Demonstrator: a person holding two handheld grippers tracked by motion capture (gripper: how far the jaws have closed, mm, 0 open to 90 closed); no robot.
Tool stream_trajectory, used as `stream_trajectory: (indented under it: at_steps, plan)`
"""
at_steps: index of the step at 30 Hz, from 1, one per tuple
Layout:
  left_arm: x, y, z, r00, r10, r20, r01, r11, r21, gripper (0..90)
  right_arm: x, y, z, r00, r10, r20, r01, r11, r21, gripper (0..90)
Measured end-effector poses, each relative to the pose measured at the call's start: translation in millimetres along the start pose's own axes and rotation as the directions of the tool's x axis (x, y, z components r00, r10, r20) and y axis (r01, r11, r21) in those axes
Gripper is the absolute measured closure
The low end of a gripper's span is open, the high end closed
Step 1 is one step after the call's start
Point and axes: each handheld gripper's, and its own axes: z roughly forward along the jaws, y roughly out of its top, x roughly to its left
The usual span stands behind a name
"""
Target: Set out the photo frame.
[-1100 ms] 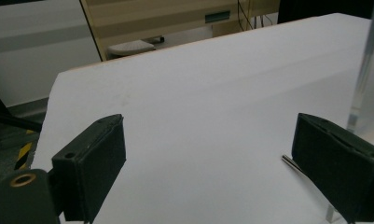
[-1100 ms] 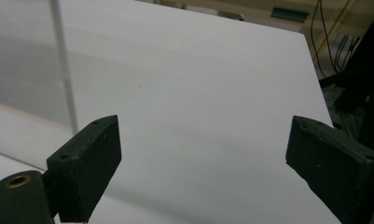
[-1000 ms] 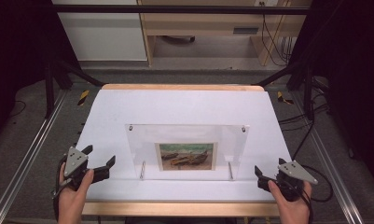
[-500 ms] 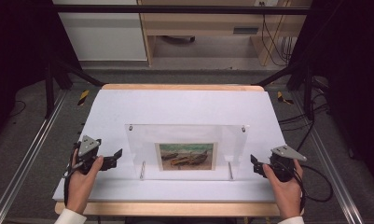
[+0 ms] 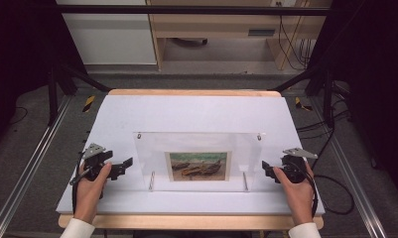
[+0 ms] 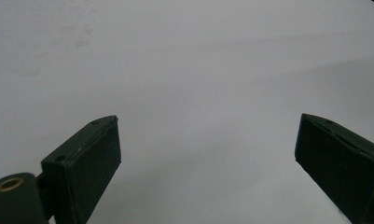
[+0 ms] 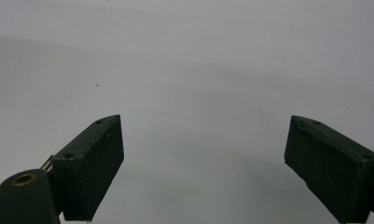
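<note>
A clear acrylic picture frame [image 5: 199, 161] lies flat on the white table top [image 5: 196, 111], with a small painting of boats [image 5: 198, 166] in its middle and metal pins at its corners. My left gripper [image 5: 124, 166] sits just left of the frame, held in a hand, jaws wide apart and pointing toward the frame's left edge. My right gripper [image 5: 266, 171] sits just right of the frame, also open, pointing at its right edge. In the left gripper view my left gripper [image 6: 208, 154] looks down on bare white surface. In the right gripper view my right gripper [image 7: 205, 156] does too.
The white sheet covers a wooden table whose edge [image 5: 191, 221] shows at the front. Metal rails [image 5: 23, 178] run along both sides. Black stands [image 5: 55, 84] and cables [image 5: 335, 188] lie on the grey floor around the table.
Both hands have moved forward and inward from the table's front corners. Each gripper now sits close beside the frame's side edge, jaws still open.
</note>
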Motion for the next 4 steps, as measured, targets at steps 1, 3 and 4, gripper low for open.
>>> stream_trajectory:
  at_steps: [1, 3, 4]
  plan:
    - [-0.4, -1.4, 0.7, 1.0000, -0.001, 0.001, 0.001, 1.0000, 0.007, 6.3, 0.2, -1.0, -0.4, 1.0000, -0.002, 0.005, 0.002, 1.0000, 0.004, 12.8]
    - [-0.6, -3.3, 1.6, 0.9999, 0.016, 0.007, -0.016, 0.9997, 0.019, 6.4, -0.7, -3.1, -2.1, 0.9999, -0.011, -0.001, 0.011, 0.9999, -0.001, 13.9]
    - [-1.1, -4.0, 2.2, 0.9997, 0.024, 0.004, -0.024, 0.9994, 0.024, 6.4, -0.7, -4.1, -2.5, 0.9998, -0.019, -0.002, 0.019, 0.9998, -0.005, 15.0]
